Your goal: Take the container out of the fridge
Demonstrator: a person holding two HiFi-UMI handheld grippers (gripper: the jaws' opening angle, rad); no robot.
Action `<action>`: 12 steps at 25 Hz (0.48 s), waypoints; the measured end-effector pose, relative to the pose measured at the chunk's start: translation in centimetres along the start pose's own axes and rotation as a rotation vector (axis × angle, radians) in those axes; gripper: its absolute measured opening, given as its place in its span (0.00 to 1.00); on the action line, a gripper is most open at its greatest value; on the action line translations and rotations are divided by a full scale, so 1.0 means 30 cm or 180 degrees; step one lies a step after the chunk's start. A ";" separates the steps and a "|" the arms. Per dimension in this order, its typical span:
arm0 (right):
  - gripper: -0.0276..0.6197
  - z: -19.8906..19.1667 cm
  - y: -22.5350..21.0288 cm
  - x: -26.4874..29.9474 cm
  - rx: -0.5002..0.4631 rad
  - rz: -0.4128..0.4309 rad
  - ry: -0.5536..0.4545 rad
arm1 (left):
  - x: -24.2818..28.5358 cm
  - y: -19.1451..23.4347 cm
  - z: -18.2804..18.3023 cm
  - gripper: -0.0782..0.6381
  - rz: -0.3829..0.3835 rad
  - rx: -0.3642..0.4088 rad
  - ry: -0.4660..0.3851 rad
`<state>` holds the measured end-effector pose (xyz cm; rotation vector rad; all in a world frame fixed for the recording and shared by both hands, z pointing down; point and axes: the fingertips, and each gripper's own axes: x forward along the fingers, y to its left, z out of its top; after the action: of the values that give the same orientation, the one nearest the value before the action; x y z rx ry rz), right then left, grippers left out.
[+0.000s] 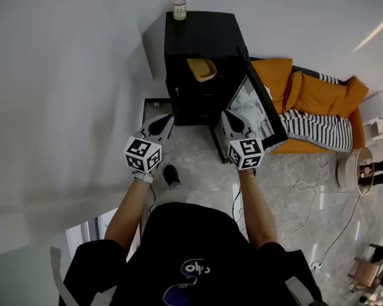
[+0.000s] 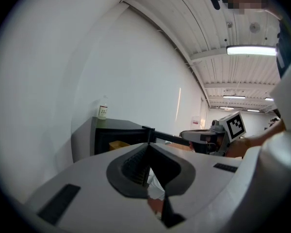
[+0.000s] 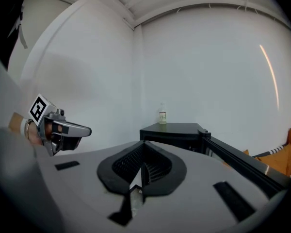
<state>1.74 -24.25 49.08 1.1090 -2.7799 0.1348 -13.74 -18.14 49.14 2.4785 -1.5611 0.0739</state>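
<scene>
A black mini fridge [image 1: 201,37] stands against the white wall with its door [image 1: 262,101] swung open to the right. A yellow container [image 1: 202,69] sits on the top shelf inside, and its edge shows in the left gripper view [image 2: 118,144]. My left gripper [image 1: 168,118] and right gripper [image 1: 228,116] hover side by side in front of the fridge, short of the opening, both shut and empty. The left gripper view shows its own jaws [image 2: 148,143] closed, and so does the right gripper view [image 3: 143,143]. The fridge [image 3: 172,130] lies ahead.
A small bottle [image 1: 179,9] stands on top of the fridge. An orange sofa [image 1: 313,88] with a striped blanket sits right of the open door. Cables [image 1: 306,187] trail over the floor at the right. The wall runs along the left.
</scene>
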 end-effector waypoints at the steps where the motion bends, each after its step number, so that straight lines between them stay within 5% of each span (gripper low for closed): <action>1: 0.06 -0.001 -0.006 0.037 0.0013 -0.0025 0.0010 | 0.024 0.035 0.001 0.12 -0.0035 -0.0004 0.0021; 12: 0.06 -0.051 -0.050 0.306 0.0128 -0.0281 0.0139 | 0.200 0.265 -0.022 0.12 -0.0432 -0.0071 0.0166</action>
<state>-3.66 -31.33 52.18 1.2209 -2.6962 0.2032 -18.20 -26.63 51.90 2.5361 -1.3623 0.0983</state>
